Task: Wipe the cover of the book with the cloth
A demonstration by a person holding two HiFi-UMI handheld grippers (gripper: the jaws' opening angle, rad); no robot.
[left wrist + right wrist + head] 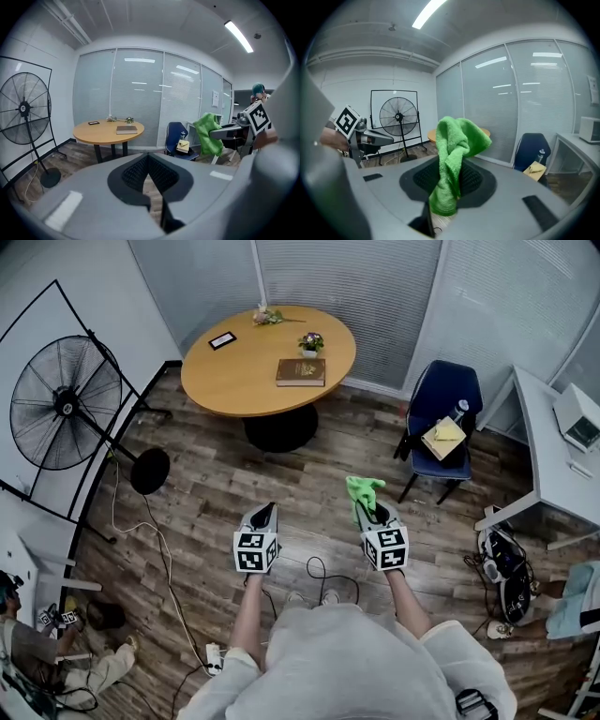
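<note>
A brown book (301, 372) lies flat on the round wooden table (244, 371) at the far side of the room, also seen far ahead as the book (127, 130) in the left gripper view. My right gripper (371, 508) is shut on a green cloth (363, 491), which bunches up above the jaws as the cloth (452, 161) in the right gripper view. My left gripper (265, 515) is shut and holds nothing. Both grippers hover over the wood floor, well short of the table.
A small flower pot (310, 343), a dark phone (222, 340) and a sprig (268, 317) share the table. A blue chair (441, 423) holding a yellow item and a bottle stands to the right, a standing fan (66, 404) to the left. Cables (164, 559) trail across the floor. A white desk (558, 456) is at far right.
</note>
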